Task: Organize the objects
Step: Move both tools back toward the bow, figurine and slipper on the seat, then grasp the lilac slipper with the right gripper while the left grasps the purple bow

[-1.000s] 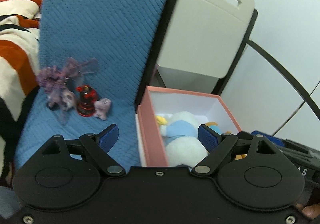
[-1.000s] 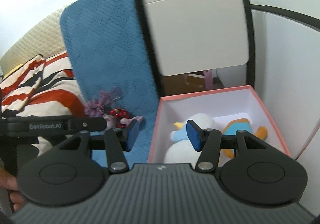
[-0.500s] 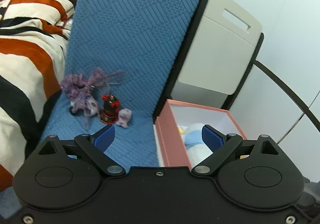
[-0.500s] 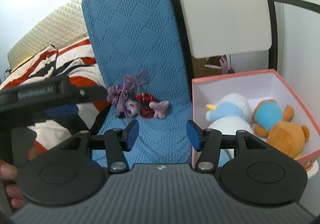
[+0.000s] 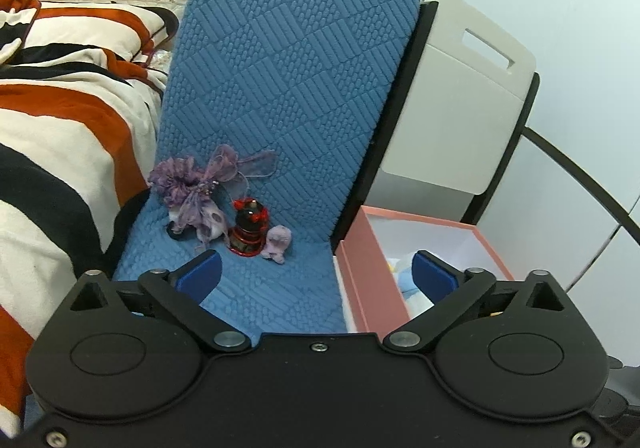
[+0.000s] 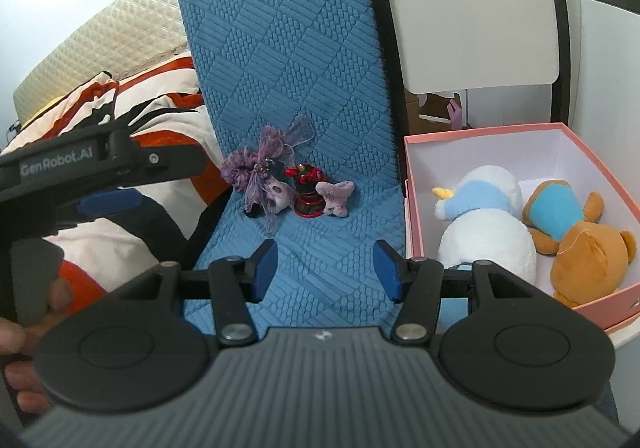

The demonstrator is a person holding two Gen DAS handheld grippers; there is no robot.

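Note:
Three small items lie together on the blue quilted mat: a purple ribbon scrunchie, a red and black hair clip, and a small lilac clip. A pink box to the right holds a white and blue plush and an orange bear plush. My left gripper is open and empty, just short of the items. My right gripper is open and empty over the mat, the items ahead of it.
A striped orange, black and cream blanket lies left of the mat. A white panel with a handle slot stands behind the box. White cabinet doors are on the right. My left gripper body shows in the right wrist view.
Both grippers have swung left, away from the pink box and toward the small items on the mat. Both stayed open.

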